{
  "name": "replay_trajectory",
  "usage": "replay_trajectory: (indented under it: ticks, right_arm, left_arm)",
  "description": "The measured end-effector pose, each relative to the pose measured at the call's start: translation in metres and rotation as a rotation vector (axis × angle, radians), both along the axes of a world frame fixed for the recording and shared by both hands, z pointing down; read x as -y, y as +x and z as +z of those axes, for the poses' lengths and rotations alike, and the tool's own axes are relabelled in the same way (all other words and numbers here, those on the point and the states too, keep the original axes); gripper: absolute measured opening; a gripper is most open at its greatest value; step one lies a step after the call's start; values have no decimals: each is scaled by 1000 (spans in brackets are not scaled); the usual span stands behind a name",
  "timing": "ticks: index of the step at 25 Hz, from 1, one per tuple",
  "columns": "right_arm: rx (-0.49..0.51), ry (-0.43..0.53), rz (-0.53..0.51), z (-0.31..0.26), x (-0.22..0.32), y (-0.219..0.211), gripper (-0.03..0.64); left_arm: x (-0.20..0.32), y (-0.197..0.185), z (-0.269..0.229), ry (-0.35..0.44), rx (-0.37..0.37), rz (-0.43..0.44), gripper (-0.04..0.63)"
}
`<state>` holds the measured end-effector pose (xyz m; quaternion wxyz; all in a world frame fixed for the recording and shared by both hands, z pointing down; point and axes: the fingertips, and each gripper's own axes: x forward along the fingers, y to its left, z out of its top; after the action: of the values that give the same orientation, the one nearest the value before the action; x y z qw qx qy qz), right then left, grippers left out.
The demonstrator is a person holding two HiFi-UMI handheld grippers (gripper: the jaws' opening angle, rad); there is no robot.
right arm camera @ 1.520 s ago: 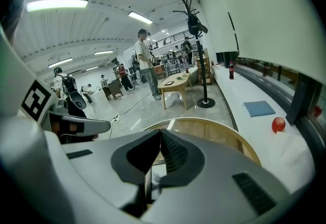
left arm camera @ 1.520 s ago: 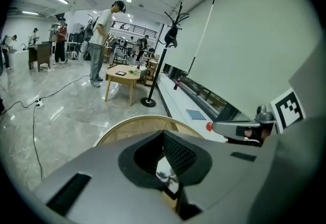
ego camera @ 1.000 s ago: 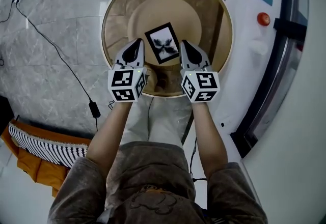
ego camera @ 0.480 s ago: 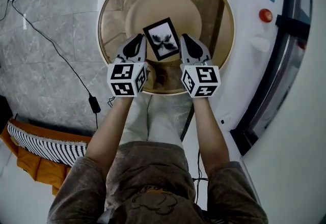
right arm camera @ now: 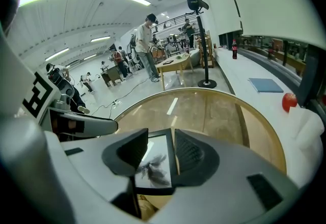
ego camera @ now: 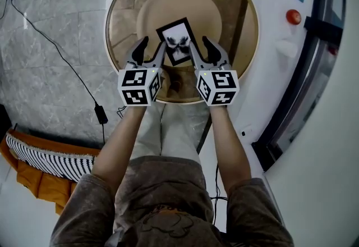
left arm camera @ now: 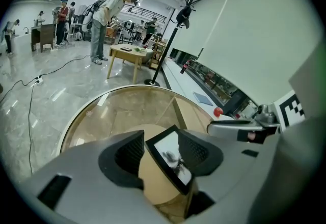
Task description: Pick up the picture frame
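Just opened from shut, left tongs (ego camera: 151,49) and right tongs (ego camera: 201,47) gape astride opposite edges of the picture frame (ego camera: 177,39).

Picture frame (ego camera: 178,41) on table (ego camera: 231,4) centre

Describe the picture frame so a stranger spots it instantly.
Find the big round glass-topped table. At its centre, over the tan disc, sits the picture frame: a black-bordered rectangle whose white picture bears a dark feathery blot; nothing else sits on the glass.
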<state>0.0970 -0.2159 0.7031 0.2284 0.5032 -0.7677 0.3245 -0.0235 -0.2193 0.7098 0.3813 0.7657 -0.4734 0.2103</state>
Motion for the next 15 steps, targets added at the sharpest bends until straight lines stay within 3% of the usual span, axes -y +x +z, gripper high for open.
replay_trajectory:
  ticks: [15]
  right_arm:
    - [-42, -88, -41, 45, -6, 4, 172]
  left_arm:
    - [-14, 10, 44, -128, 0, 66, 204]
